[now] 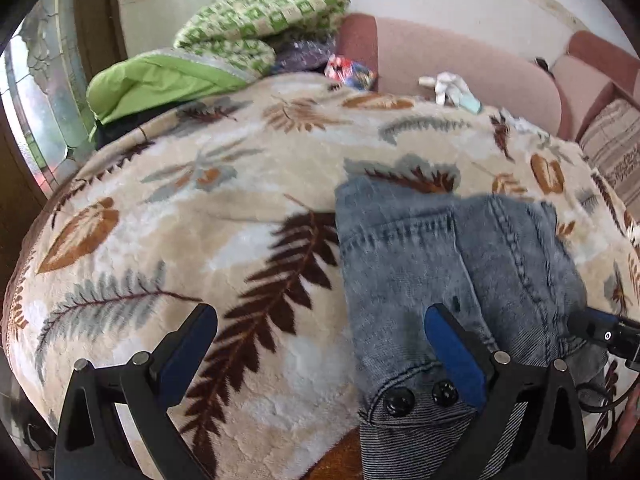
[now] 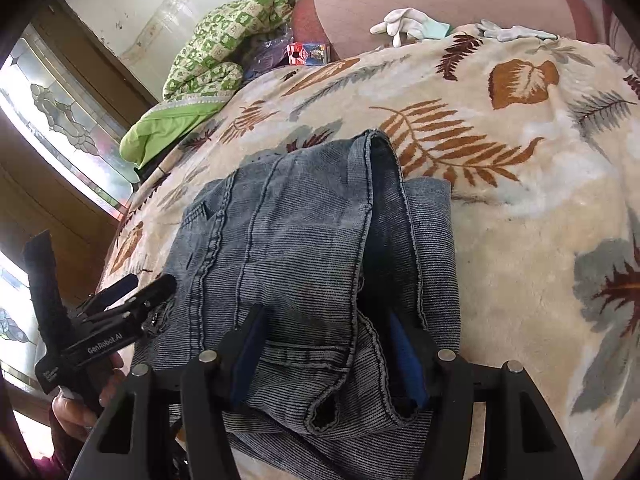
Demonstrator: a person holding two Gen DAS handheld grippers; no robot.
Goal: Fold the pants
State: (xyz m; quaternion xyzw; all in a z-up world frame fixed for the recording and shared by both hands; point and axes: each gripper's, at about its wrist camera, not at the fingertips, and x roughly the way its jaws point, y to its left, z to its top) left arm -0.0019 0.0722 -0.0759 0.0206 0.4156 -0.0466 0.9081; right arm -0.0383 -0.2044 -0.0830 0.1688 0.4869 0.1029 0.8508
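Grey-blue denim pants (image 2: pixel 304 248) lie folded in a bundle on a leaf-print blanket (image 2: pixel 500 208). In the left wrist view the pants (image 1: pixel 432 264) lie at the right, the waistband with two black buttons (image 1: pixel 420 398) nearest. My left gripper (image 1: pixel 320 344) is open and empty, its right finger (image 1: pixel 456 352) over the pants' edge, its left finger over the blanket (image 1: pixel 200 216). My right gripper (image 2: pixel 328 344) has its jaws around the pants' near fold, with denim between the blue pads. The left gripper (image 2: pixel 132 300) shows at the pants' left edge.
A green patterned quilt (image 1: pixel 256 20) and a lime cloth (image 1: pixel 156 84) are piled at the back left. White gloves (image 2: pixel 404 26) lie by a pink sofa back (image 1: pixel 460 68). A small colourful box (image 2: pixel 308 54) sits behind the blanket. A striped cushion (image 1: pixel 616 148) is at right.
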